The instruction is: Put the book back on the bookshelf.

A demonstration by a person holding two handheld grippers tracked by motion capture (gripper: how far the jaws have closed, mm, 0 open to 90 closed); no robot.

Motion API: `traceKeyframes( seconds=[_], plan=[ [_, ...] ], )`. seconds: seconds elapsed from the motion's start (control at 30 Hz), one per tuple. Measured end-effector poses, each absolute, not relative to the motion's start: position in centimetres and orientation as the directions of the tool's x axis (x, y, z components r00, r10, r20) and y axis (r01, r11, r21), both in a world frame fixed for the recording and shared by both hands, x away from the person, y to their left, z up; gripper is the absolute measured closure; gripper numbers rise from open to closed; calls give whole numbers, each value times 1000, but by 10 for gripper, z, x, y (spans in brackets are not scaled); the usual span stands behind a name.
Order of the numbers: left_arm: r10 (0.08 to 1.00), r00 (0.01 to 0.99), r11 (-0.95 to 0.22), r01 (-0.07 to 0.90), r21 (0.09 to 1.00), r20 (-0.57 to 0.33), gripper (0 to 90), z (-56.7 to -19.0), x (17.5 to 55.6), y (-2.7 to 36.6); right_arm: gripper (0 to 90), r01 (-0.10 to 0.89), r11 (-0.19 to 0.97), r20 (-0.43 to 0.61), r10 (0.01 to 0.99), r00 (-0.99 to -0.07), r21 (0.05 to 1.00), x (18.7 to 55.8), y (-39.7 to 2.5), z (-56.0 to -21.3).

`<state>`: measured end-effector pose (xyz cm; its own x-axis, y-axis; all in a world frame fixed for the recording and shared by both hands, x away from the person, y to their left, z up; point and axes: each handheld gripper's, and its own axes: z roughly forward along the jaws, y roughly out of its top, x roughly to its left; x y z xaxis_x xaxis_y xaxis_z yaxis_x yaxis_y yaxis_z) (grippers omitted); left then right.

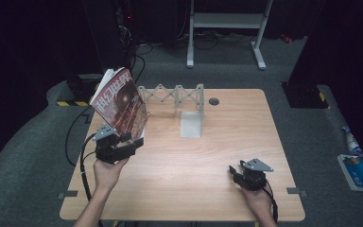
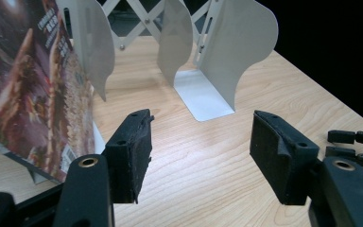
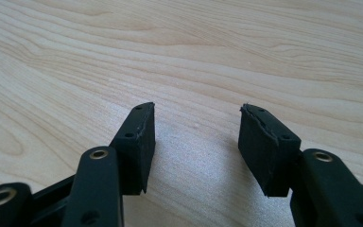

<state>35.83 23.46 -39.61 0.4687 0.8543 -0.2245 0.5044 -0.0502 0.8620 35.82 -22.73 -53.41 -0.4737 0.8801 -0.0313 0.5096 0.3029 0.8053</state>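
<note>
Fingers of both the left gripper [image 2: 198, 142] and right gripper [image 3: 196, 142] gape wide, empty; magazine [image 1: 121, 101] stands tilted, long axis up-left, left-centre on wooden table [image 1: 208, 151], dark room behind.

Black grippers [image 1: 131, 138] with grey plates, black cables

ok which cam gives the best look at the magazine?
High view: the magazine shows nearly whole, standing tilted at the left end of the expanding rack, above the left gripper. The left gripper view catches part of its cover at the frame's left edge. The right gripper view looks at bare table.
</note>
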Motion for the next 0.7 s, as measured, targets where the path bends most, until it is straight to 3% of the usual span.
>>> traceKeyframes(
  seconds=[0.7],
  plan=[
    [832,496,-63,531,845,-250,404,-417,364,210,466,507,305,-35,880,-474,806,358,-227,-534]
  ],
)
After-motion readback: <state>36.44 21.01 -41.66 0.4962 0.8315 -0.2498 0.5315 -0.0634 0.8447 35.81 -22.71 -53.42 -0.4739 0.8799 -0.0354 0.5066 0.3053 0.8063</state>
